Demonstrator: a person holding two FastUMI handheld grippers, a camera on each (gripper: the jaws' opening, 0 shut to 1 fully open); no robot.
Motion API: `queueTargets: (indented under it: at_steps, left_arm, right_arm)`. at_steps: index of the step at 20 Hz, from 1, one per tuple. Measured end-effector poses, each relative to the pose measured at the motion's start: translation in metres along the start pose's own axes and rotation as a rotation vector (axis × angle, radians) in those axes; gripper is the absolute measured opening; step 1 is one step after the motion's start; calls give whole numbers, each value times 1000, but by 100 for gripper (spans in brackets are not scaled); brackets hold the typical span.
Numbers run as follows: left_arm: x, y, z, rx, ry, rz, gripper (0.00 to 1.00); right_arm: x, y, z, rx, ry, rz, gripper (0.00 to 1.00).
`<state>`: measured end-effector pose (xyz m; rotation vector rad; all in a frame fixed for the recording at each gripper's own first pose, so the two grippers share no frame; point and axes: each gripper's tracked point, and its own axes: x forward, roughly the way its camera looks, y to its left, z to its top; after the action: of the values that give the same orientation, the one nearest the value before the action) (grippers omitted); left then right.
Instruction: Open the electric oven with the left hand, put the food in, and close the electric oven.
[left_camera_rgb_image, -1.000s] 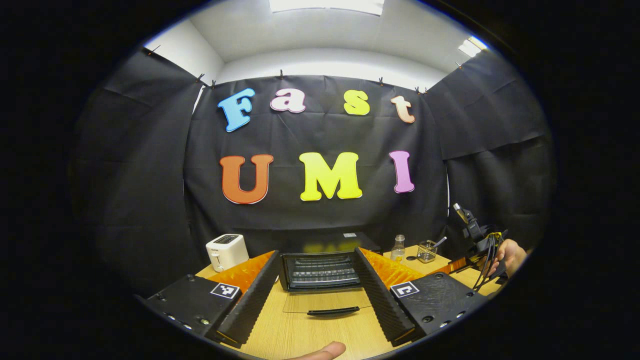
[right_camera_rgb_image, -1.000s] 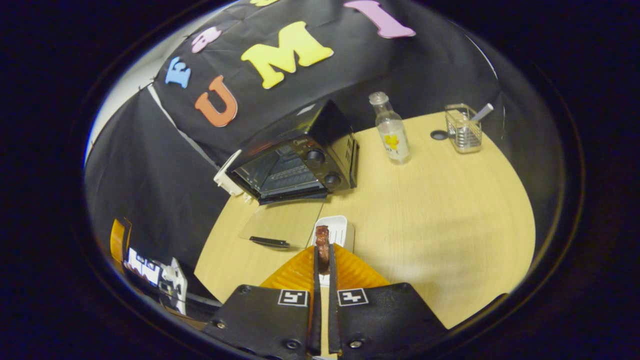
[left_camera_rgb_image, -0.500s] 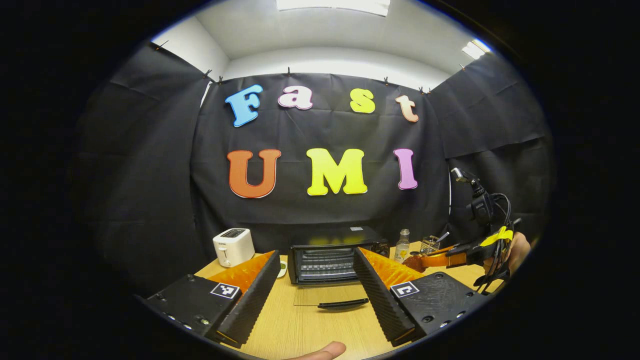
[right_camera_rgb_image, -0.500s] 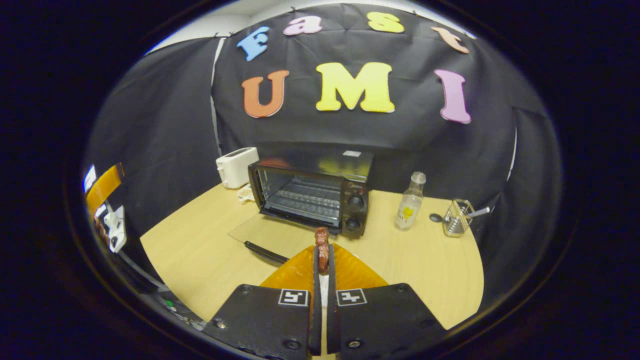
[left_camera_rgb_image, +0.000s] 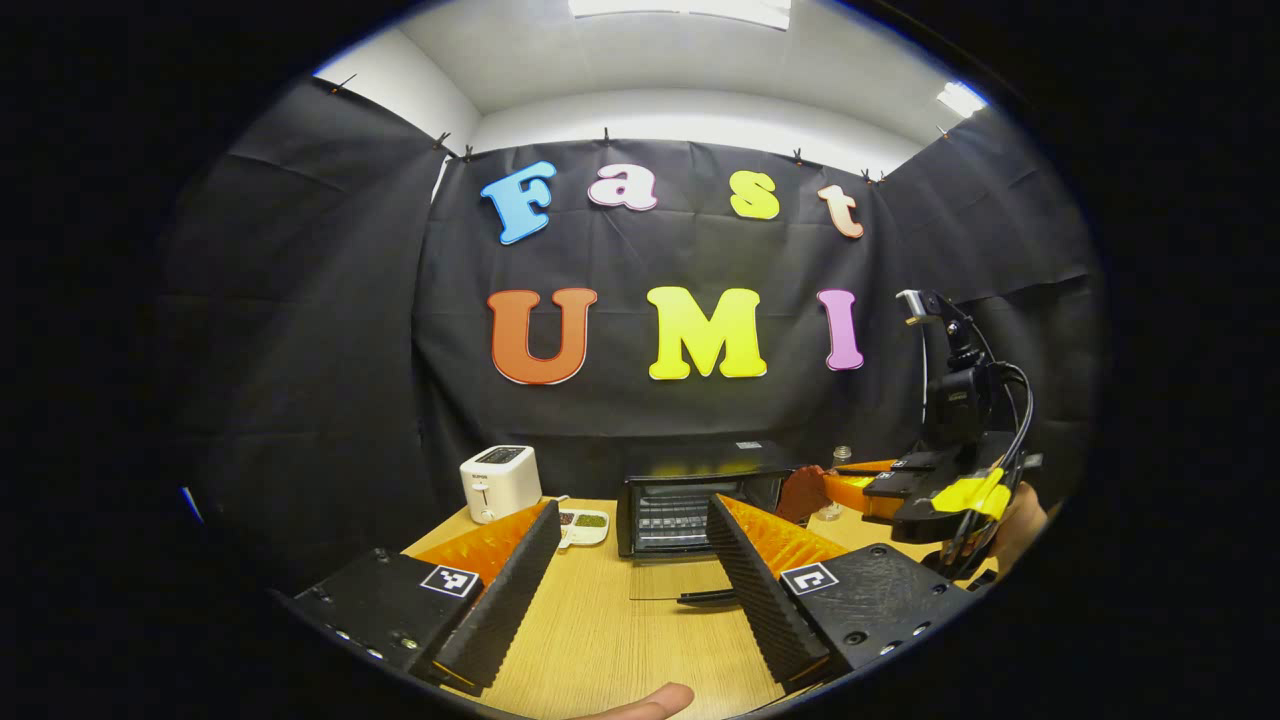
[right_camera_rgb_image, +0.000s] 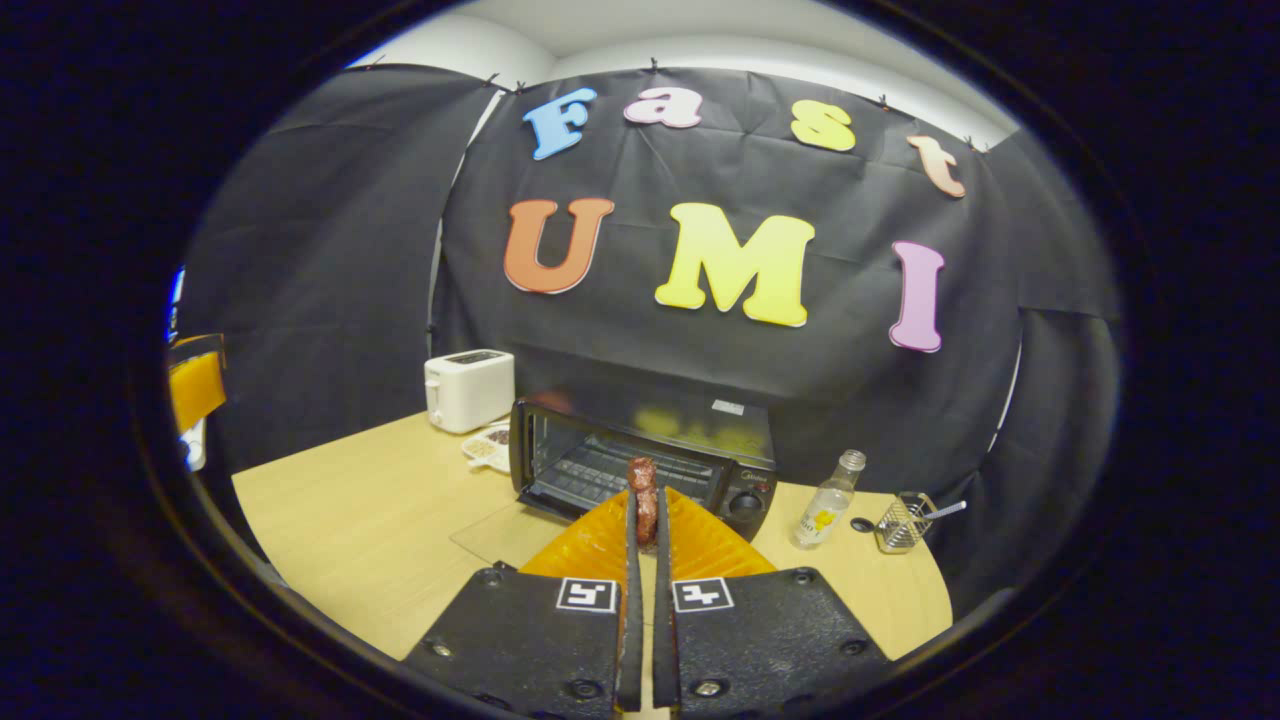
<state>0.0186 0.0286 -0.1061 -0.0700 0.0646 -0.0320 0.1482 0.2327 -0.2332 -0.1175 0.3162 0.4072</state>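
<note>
The black electric oven (left_camera_rgb_image: 690, 505) stands at the back of the wooden table, its glass door (left_camera_rgb_image: 672, 580) folded flat in front. My left gripper (left_camera_rgb_image: 630, 520) hovers open and empty, well back from the door. In the right gripper view, my right gripper (right_camera_rgb_image: 645, 512) is shut on a brown piece of food (right_camera_rgb_image: 643, 492), held in the air before the oven (right_camera_rgb_image: 640, 455) and its open cavity. In the left gripper view the right gripper (left_camera_rgb_image: 822, 488) carries the food (left_camera_rgb_image: 800, 493) just right of the oven.
A white toaster (left_camera_rgb_image: 500, 482) and a small white dish (left_camera_rgb_image: 582, 525) sit left of the oven. To its right stand a clear bottle (right_camera_rgb_image: 828, 498) and a wire basket (right_camera_rgb_image: 900, 522) with a spoon. A fingertip (left_camera_rgb_image: 650, 700) shows at the bottom edge.
My right gripper has lifted the food off the white tray and levelled out facing the oven. My left gripper has drawn back and to the left, so the oven looks smaller.
</note>
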Motion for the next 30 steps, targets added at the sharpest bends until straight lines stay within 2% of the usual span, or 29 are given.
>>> queueTargets:
  at_steps: [8,14,21,25,27,30]
  left_arm:
    - [10,3,-20,7,34,1,94]
    - [25,-1,-34,-3,52,-4,94]
    - [39,-5,-47,11,75,-23,94]
    - [46,7,-55,-32,93,13,94]
    - [48,15,-59,-43,104,26,94]
    - [51,24,-63,-51,110,43,94]
  right_arm:
    - [63,30,-15,303,29,75,7]
    - [115,33,-39,640,102,142,7]
    - [192,17,-46,1012,73,127,7]
    - [242,18,-62,1119,64,88,7]
    - [255,21,-69,1139,59,95,7]
    - [258,21,-76,1121,72,67,7]
